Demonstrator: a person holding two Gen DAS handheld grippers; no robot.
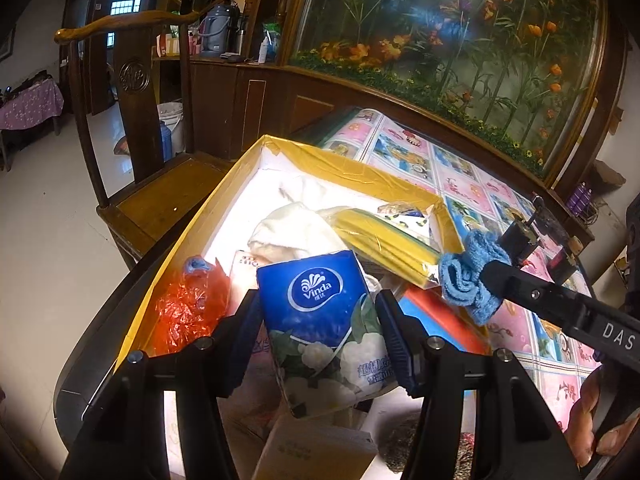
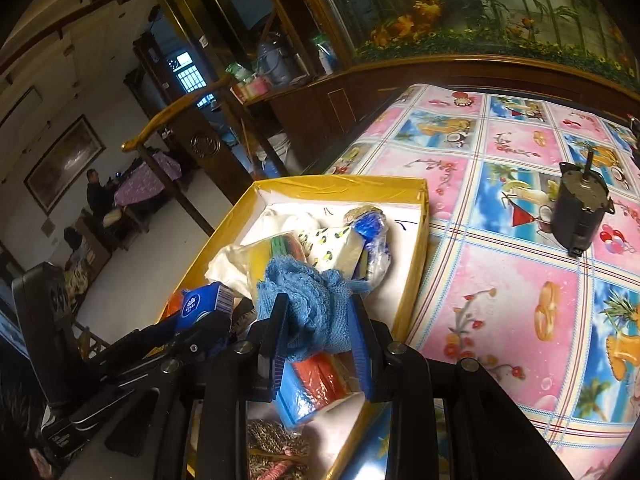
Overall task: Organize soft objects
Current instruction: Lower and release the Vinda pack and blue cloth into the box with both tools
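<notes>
A: Checking left wrist view: the left gripper [image 1: 320,312] pinches the tissue pack [image 1: 324,316] by its two sides, above the yellow box [image 1: 192,248]. Blue wrapper, white flowers; probably light, compressible and slippery.

B: Right wrist view?

A: The right gripper [image 2: 320,336] is pressed together on the blue cloth [image 2: 308,304], bunched over the box. Knitted, limp; it likely sags, so grip the thick fold.
</notes>
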